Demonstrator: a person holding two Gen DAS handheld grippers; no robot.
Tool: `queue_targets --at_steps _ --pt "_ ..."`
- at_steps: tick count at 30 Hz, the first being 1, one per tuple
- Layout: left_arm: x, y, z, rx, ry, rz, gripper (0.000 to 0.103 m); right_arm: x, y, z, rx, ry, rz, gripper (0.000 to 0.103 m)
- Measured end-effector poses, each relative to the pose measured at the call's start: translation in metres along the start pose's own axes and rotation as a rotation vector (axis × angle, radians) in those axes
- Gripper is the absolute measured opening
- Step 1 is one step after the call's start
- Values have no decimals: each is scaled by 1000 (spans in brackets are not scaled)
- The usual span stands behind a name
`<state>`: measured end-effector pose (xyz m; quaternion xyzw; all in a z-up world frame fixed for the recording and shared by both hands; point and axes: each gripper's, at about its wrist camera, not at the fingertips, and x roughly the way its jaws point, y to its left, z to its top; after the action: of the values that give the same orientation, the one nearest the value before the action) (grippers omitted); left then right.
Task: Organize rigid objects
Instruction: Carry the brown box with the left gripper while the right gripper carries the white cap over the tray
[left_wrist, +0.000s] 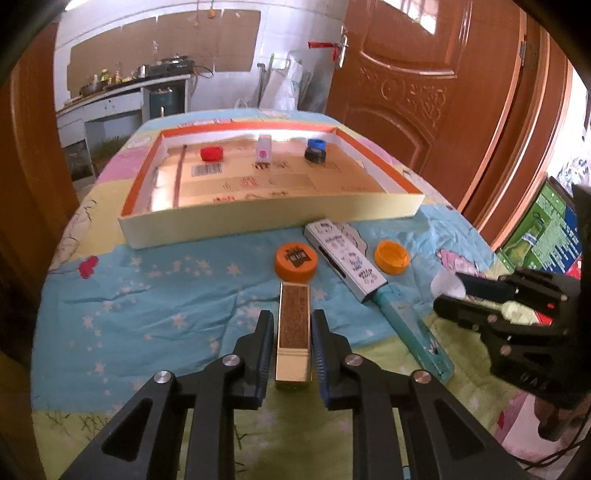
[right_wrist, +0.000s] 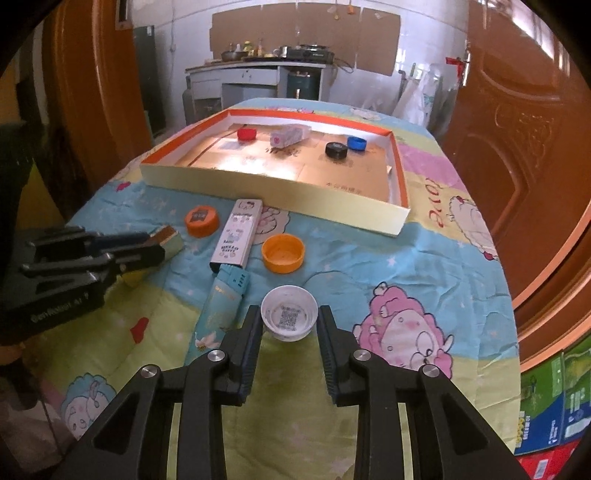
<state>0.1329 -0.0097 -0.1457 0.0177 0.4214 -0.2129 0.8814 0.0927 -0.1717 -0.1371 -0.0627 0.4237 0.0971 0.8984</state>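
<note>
Left gripper (left_wrist: 291, 332) clamps gold box (left_wrist: 293, 334); right gripper (right_wrist: 289, 323) closed on white cap (right_wrist: 289, 312).
Both rest on quilted bed cover (right_wrist: 369, 266), near orange lid (right_wrist: 283, 253), below cardboard tray (right_wrist: 280, 192).

White tiled wall (right_wrist: 177, 40), kitchen counter (right_wrist: 255, 68), carved wooden door (left_wrist: 413, 85), cartoon-print quilt (right_wrist: 424, 288)
</note>
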Motion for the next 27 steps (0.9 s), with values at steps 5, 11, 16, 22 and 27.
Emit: queue_targets --at_steps 5,11,16,22,27 --pt "3 -5 -1 22 0 21 21 1 -2 -1 16 8 14 31" --pt "3 -3 -1 12 2 16 19 2 -1 -4 22 11 21 31" --pt "0 -4 -4 18 -12 35 18 2 -3 -6 34 13 21 31" --pt "-9 -4 -2 10 -40 56 18 -1 -6 -4 42 0 22 31" --pt "-27 -3 11 8 -84 59 18 -9 -9 2 54 -25 35 31"
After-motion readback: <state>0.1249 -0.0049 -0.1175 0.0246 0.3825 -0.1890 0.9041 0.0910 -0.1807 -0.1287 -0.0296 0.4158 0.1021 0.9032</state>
